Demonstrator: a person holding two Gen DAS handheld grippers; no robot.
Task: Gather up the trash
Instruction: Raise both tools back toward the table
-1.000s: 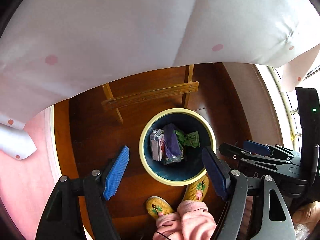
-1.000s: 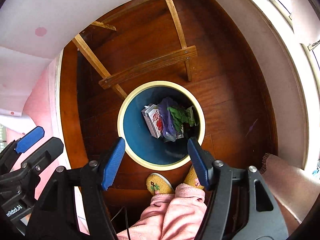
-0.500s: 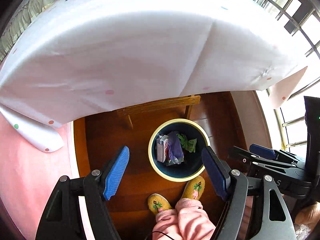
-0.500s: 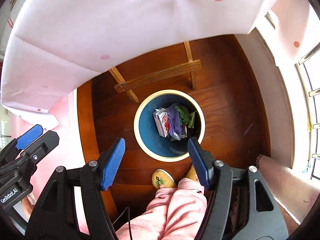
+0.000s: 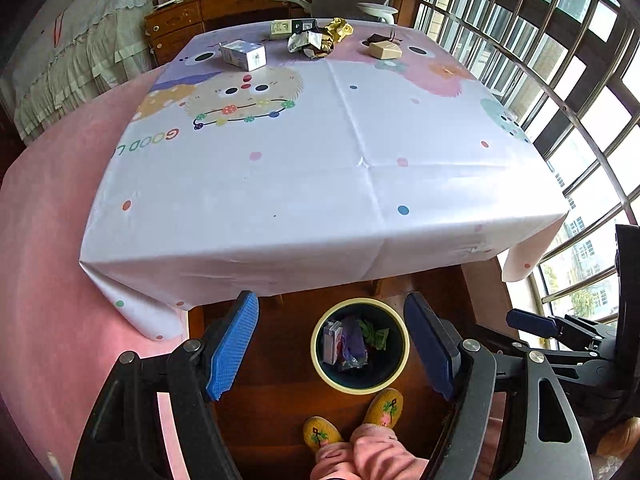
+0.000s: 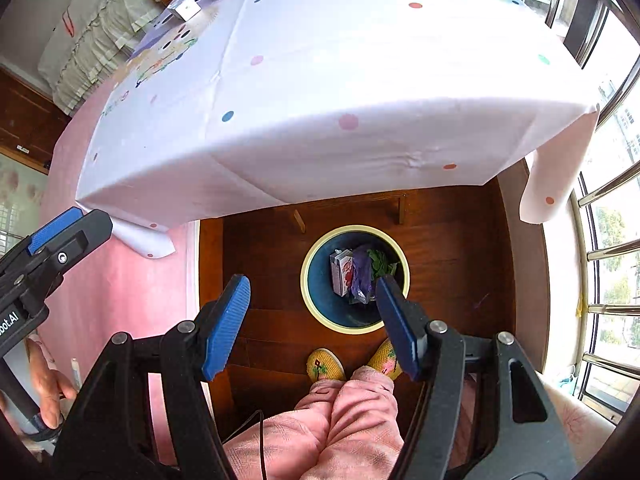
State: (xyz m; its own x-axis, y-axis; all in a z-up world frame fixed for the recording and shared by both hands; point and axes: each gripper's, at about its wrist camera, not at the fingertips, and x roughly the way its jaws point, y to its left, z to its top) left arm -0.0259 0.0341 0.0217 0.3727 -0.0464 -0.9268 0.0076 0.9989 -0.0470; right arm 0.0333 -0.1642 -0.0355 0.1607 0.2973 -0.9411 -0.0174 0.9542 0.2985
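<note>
Both the left gripper (image 5: 330,346) and the right gripper (image 6: 312,322) are hanging wide apart and empty above the bin (image 5: 361,346) on the floor (already holding some scraps). Remaining trash, a white box (image 5: 244,54) and crumpled wrappers (image 5: 316,42), is lying at the table's (image 5: 320,184) far end, so I judge the next reach is going there.

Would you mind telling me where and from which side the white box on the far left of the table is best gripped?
I would grip the white box across its two long side faces, coming down from above. It lies flat with its broad top up and stands apart from the crumpled wrappers, so open fingers can likely straddle it. The left gripper is open and empty.
</note>
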